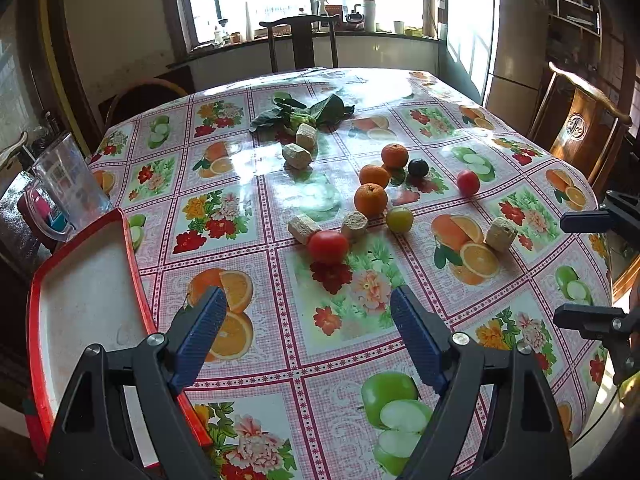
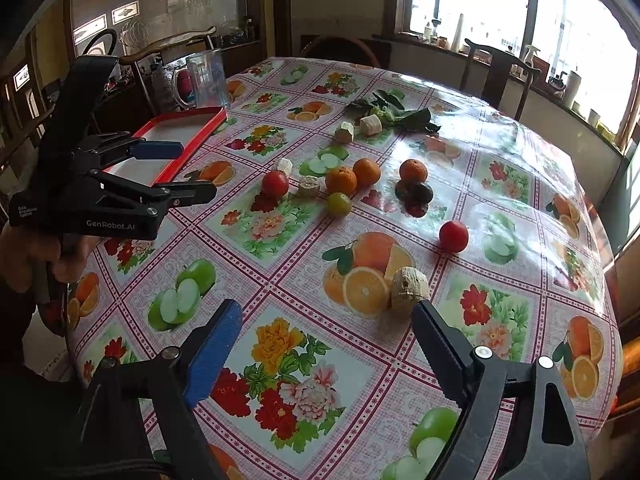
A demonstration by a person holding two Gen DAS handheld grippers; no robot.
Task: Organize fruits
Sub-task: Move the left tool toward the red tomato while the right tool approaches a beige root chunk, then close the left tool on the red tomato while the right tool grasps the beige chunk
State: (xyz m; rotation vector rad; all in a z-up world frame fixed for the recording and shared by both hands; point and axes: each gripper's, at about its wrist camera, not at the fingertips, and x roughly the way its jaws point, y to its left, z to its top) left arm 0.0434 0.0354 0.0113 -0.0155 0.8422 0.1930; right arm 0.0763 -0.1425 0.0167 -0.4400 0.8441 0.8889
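Spread wide and empty, the left gripper [image 1: 308,312] and right gripper [image 2: 326,330] are held above the tablecloth [image 1: 280,360], short of the oranges [image 1: 371,199].

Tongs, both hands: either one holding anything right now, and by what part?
Nothing is held. The left tongs and the right tongs both stand open over the tablecloth, with no fruit between the fingers.
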